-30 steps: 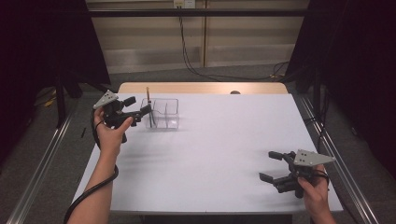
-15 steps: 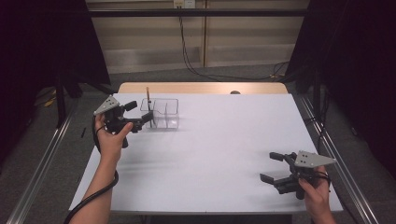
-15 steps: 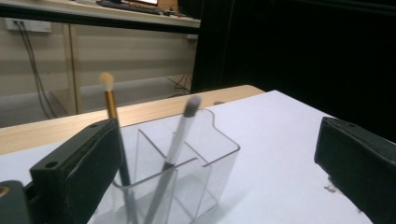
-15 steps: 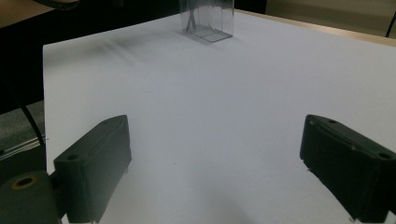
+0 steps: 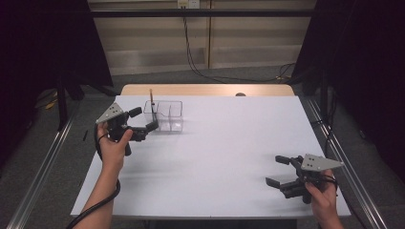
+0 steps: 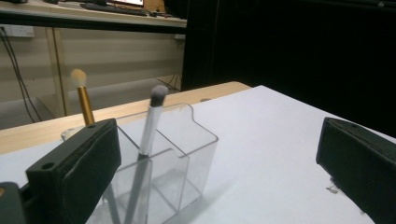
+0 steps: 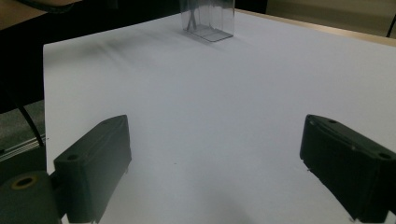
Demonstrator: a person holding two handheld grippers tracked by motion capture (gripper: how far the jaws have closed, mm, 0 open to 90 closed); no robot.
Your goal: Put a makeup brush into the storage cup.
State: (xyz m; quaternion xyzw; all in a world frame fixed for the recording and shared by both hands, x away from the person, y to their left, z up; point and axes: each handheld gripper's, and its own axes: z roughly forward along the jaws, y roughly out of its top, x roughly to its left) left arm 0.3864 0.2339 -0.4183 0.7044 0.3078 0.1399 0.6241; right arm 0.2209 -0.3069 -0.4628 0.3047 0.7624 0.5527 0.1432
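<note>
High view puts the left claw just beside a clear plastic organizer near the far left corner of the white tabletop. Its jaws have just been opening and now stand wide, with nothing between them. In the left gripper view, 2 makeup brushes stand upright in the organizer's compartments: a white-handled brush with a grey tip and a gold-handled brush with a pale, fluffy tip. Thin partition walls likely keep them standing and easy to reach. The right claw hovers low over bare tabletop at the near right, well apart from the organizer, jaws spread wide and empty, probably parked out of the way.
</note>
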